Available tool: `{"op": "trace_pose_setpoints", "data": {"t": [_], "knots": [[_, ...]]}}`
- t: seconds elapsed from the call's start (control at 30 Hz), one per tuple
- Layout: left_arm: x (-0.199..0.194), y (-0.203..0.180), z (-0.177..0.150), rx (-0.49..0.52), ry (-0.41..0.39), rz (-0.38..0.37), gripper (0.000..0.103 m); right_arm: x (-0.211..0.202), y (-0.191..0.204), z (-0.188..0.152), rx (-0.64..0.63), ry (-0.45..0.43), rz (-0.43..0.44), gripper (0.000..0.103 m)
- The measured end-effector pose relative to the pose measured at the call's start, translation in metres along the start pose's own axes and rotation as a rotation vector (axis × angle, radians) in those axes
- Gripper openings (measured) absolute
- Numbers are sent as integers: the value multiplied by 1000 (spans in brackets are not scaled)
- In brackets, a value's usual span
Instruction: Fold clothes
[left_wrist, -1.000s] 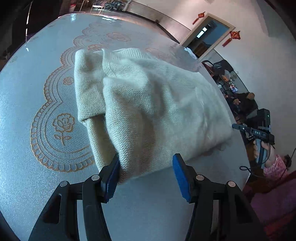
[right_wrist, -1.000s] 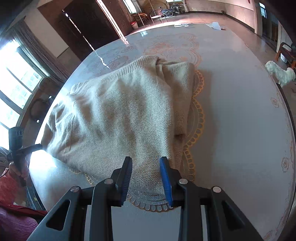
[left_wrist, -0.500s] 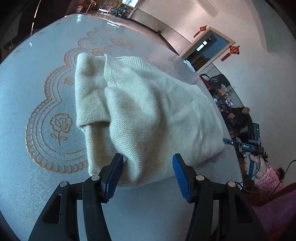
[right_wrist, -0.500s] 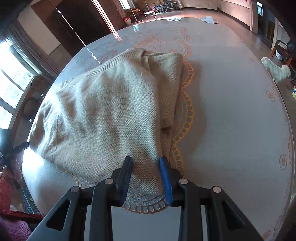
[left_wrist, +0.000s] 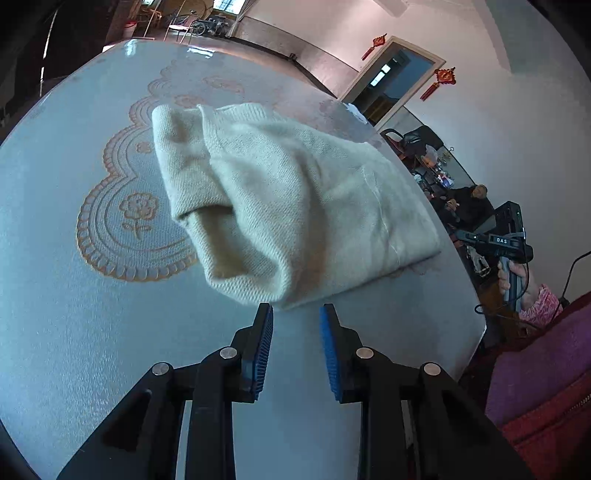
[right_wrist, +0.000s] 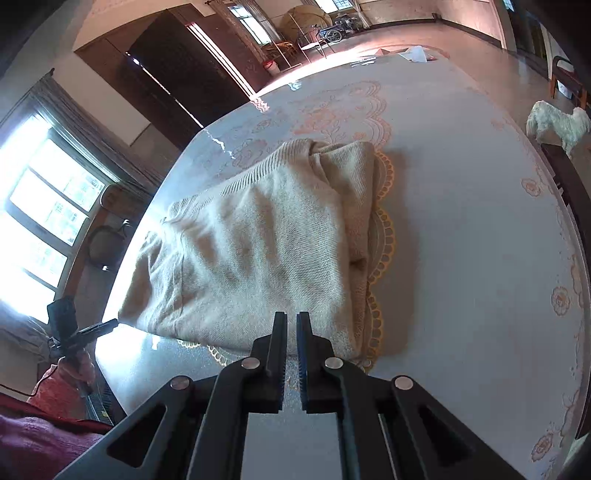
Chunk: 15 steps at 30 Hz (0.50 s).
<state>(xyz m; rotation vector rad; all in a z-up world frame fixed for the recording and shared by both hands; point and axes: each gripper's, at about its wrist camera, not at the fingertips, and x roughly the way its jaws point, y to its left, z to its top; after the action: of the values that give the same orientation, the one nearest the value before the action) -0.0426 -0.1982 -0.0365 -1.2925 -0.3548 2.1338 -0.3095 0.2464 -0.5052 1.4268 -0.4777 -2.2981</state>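
While the cream knit sweater (left_wrist: 295, 206) is lying at twelve o'clock, we are holding the left gripper (left_wrist: 296, 314) released and the right gripper (right_wrist: 291, 321) nearly clenched, empty.

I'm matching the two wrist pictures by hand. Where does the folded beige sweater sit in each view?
Left wrist view: the sweater fills the centre, its near edge just beyond the open left gripper.
Right wrist view: the sweater lies centre-left, its near edge just beyond the nearly closed right gripper.
Shared landmark: the orange scalloped pattern on the table, left of the sweater in the left view, right in the other.
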Motion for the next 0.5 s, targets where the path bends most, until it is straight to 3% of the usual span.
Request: {"op": "trace_pose_setpoints", "data": {"t": [0.07, 0.13, 0.2, 0.3, 0.4, 0.5], "knots": [[3, 4, -9, -21, 16, 19, 28, 1, -9, -8, 11, 0, -11, 7], [2, 4, -3, -12, -16, 57, 29, 4, -18, -11, 55, -24, 19, 10], [0, 4, 6, -12, -54, 82, 32, 3, -22, -5, 80, -61, 33, 27], [5, 5, 22, -35, -75, 57, 57, 5, -18, 5, 45, -56, 38, 30], [10, 1, 35, -17, -31, 95, 58, 17, -12, 16, 2, -17, -8, 32], [-1, 1, 38, 19, -67, 109, 58, 23, -14, 23, 13, -4, -17, 34]]}}
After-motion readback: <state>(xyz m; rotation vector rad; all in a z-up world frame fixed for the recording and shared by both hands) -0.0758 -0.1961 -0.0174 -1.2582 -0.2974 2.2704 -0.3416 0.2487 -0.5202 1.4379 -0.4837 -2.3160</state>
